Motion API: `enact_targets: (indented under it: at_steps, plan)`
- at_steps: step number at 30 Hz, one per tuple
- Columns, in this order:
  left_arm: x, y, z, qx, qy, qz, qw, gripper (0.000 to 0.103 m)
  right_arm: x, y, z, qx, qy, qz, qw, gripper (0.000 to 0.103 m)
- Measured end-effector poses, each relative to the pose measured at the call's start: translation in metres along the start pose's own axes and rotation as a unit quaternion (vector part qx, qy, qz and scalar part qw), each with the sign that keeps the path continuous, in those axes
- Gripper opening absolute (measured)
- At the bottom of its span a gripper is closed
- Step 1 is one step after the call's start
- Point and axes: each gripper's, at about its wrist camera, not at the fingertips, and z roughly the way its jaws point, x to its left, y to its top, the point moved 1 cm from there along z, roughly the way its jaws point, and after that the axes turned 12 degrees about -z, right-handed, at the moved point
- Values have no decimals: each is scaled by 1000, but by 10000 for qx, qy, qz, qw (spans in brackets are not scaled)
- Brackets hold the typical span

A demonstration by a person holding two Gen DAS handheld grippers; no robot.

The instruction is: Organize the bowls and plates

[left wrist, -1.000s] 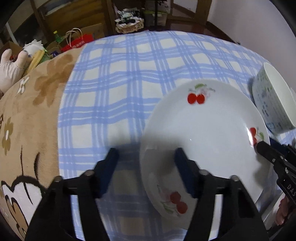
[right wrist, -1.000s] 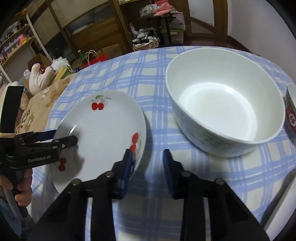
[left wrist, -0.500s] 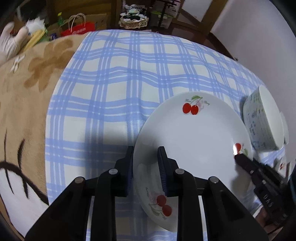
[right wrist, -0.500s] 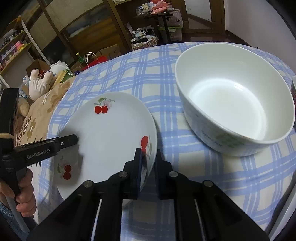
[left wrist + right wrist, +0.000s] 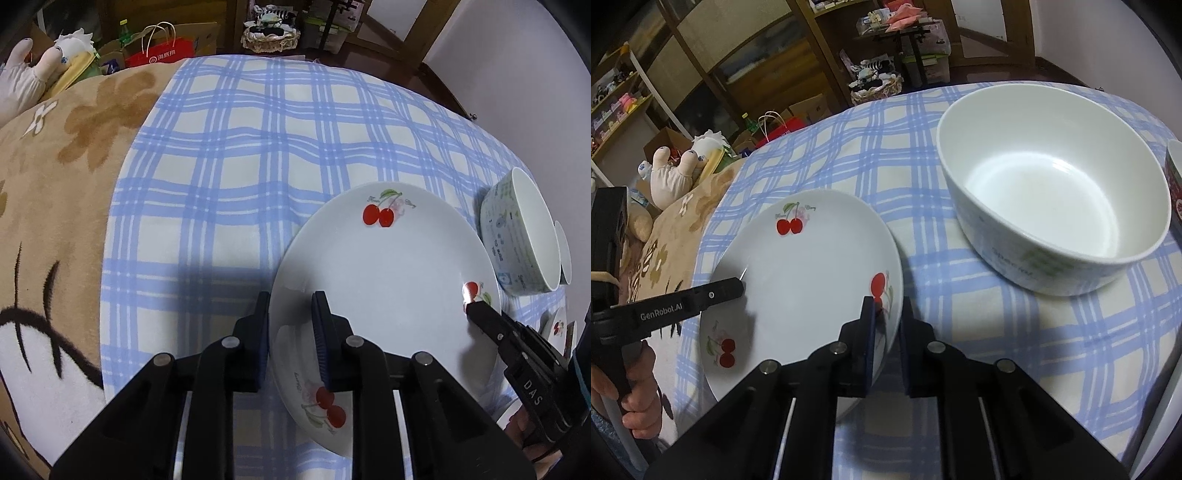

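Left wrist view, from left to right: brown flowered blanket (image 5: 55, 206), then blue checked tablecloth (image 5: 258, 147), then cherry-print plate (image 5: 399, 269), then large white bowl (image 5: 517, 236) at far right. Left gripper (image 5: 290, 325) clamped on plate's left rim, 1 pad under the rim and 1 pad on the inner face. Right gripper (image 5: 476, 310) pinching the opposite rim beside a cherry motif. Plate tilted, left edge clear of the cloth.

Right wrist view, same order: person's hand (image 5: 631, 391) on the left gripper's handle, plush toy (image 5: 676, 173) behind, plate (image 5: 805, 280) at centre left, right gripper (image 5: 886, 325) closed on its right rim with fingers nearly together. Bowl (image 5: 1052, 192) upright on the cloth, near the plate but apart from it. Red-patterned bowl (image 5: 1174, 177) partly visible at right edge.
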Motion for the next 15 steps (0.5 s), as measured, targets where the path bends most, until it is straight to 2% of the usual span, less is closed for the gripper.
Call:
enact_targets:
  at_steps: [15]
  plan:
    - [-11, -21, -24, -160, -125, 77, 9998, 19, -8, -7, -27, -192, -23, 30, 9998, 12]
